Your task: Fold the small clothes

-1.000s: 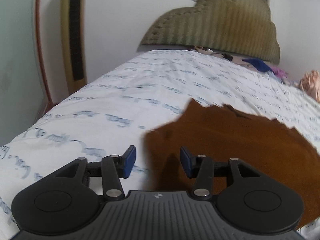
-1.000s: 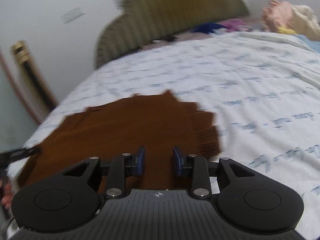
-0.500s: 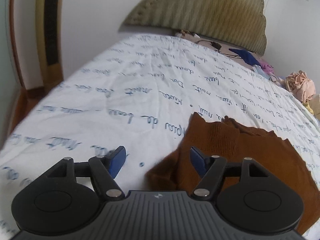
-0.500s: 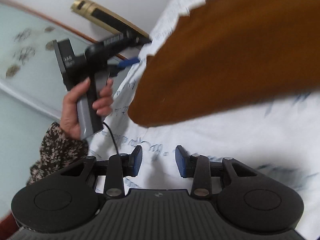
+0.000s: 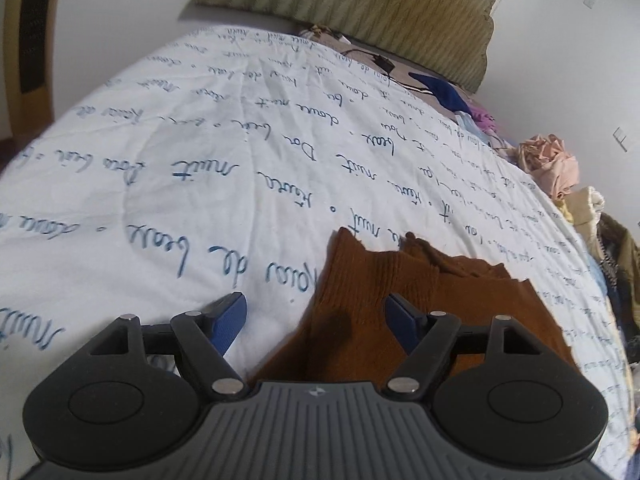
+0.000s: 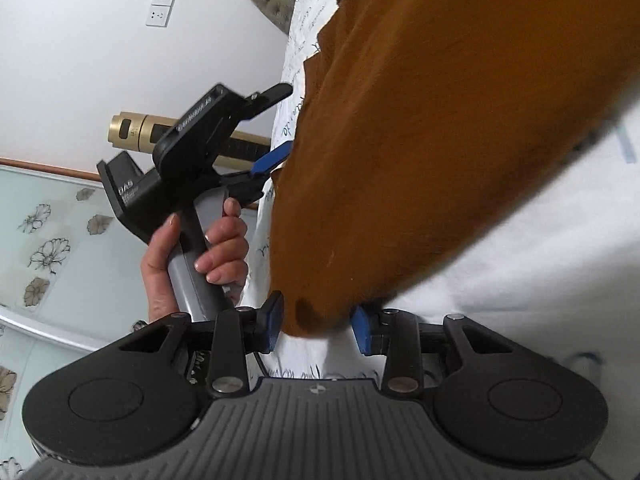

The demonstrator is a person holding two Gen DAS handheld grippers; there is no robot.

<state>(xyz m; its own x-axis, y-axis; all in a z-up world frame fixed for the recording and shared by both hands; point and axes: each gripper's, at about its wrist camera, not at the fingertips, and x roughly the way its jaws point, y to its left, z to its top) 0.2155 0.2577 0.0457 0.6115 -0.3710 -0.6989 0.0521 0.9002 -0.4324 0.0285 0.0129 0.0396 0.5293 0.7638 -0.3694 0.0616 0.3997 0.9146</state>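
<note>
A brown knitted garment (image 5: 404,300) lies on the white bedspread with blue handwriting (image 5: 200,160). My left gripper (image 5: 316,324) is open, its jaws wide, with the garment's left edge between the blue pads. In the right wrist view the same garment (image 6: 440,140) fills the upper right. My right gripper (image 6: 316,328) is open, and a rounded corner of the garment sits between its blue pads, apart from them. The left gripper in a hand (image 6: 192,184) shows there at the garment's far edge.
A padded olive headboard (image 5: 360,0) stands at the far end of the bed. Blue, purple and pink clothes (image 5: 548,168) are piled along the far right side. A gold and black post (image 6: 160,136) and a floral glass panel (image 6: 48,248) stand left of the bed.
My left gripper has opened wider and moved in over the garment's left edge. My right gripper has swung down low at the bed's near side, and the garment's corner now lies between its pads.
</note>
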